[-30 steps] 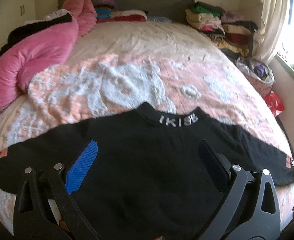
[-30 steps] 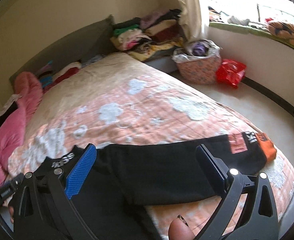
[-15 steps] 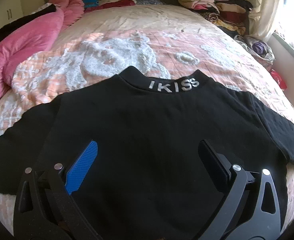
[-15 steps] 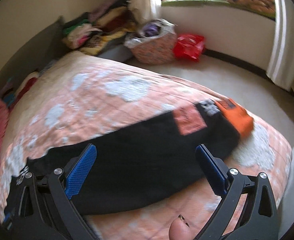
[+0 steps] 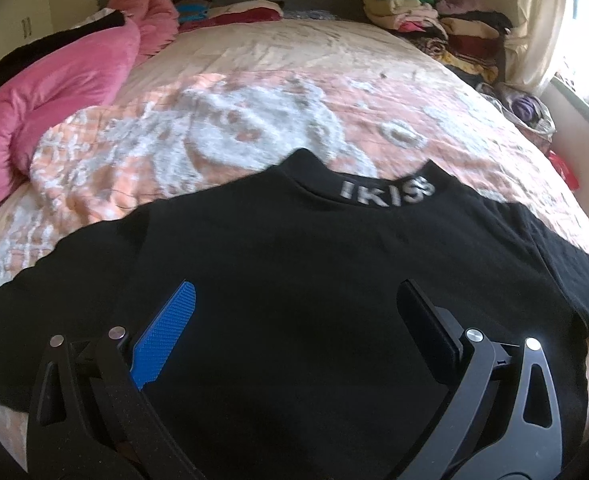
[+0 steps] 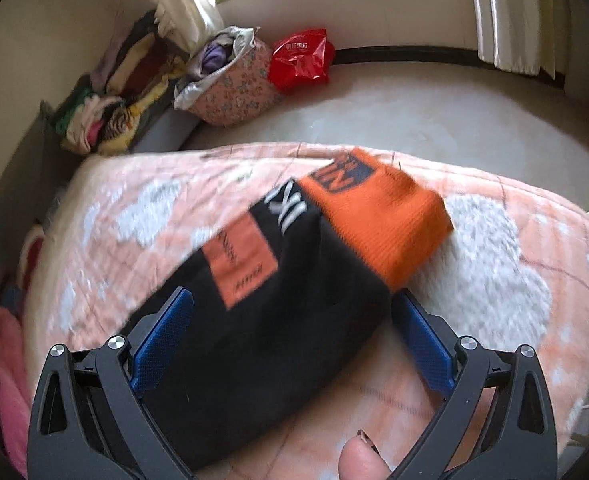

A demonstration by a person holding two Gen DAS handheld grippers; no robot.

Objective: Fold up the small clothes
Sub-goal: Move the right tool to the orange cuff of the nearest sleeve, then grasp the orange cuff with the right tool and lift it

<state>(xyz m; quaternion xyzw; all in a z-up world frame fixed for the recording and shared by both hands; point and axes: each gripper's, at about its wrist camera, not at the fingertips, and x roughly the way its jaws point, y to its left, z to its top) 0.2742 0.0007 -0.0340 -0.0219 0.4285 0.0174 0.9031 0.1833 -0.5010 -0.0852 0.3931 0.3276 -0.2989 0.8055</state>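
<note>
Both grippers hover wide open and empty over the black sweater (image 5: 294, 280) spread on the bed (image 5: 254, 92), the left gripper (image 5: 294, 312) above its back, while the right gripper (image 6: 290, 312) has swung toward the orange cuff (image 6: 378, 216), apparently straddling the blurred sleeve.

sweater (image 5: 294, 288): 1 | claws: 2 | red bag (image 6: 300, 58): 1 | pink quilt (image 5: 54, 88): 1

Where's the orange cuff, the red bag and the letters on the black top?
orange cuff (image 6: 378, 220): right wrist view, middle of the ribbed sleeve end.
red bag (image 6: 300, 60): right wrist view, its crinkled front, on the floor.
collar letters (image 5: 386, 193): left wrist view, middle of the lettering.
</note>
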